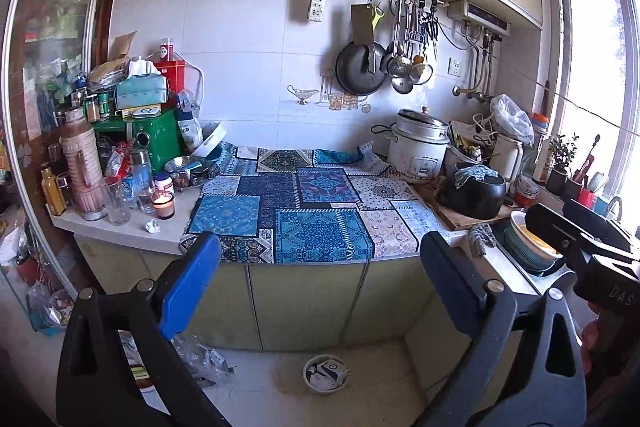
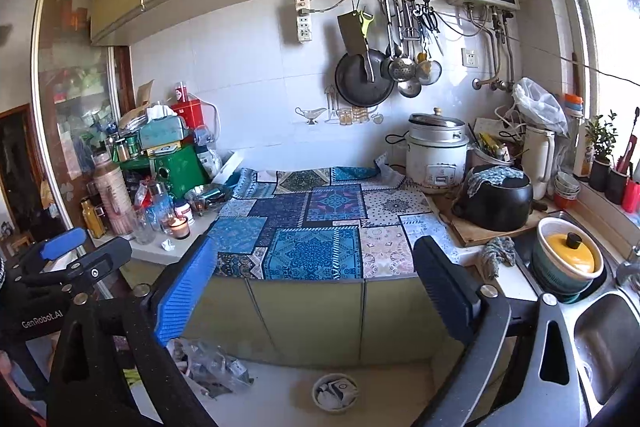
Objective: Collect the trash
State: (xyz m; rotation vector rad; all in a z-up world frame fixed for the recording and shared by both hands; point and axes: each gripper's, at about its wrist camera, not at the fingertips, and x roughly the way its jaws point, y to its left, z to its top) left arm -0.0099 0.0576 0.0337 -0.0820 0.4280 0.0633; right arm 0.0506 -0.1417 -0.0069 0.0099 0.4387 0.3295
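Note:
A small crumpled white paper scrap [image 1: 152, 225] lies on the white counter left of the patchwork cloth [image 1: 304, 211], in front of a lit candle; it also shows in the right wrist view [image 2: 168, 245]. A small round bin [image 1: 325, 373] with trash in it stands on the floor below the cabinets, also in the right wrist view [image 2: 335, 392]. My left gripper [image 1: 320, 267] is open and empty, held in front of the counter edge. My right gripper [image 2: 316, 275] is open and empty beside it. The right gripper's body shows at the left view's right edge [image 1: 580, 243].
Bottles, glasses, a lit candle [image 1: 163, 204] and boxes crowd the counter's left. A rice cooker [image 1: 418, 143], a black pot [image 1: 474, 189] and a rag [image 1: 481, 237] sit at the right. A sink [image 2: 608, 343] holds a yellow-lidded pot. A clear plastic bag [image 2: 212, 363] lies on the floor.

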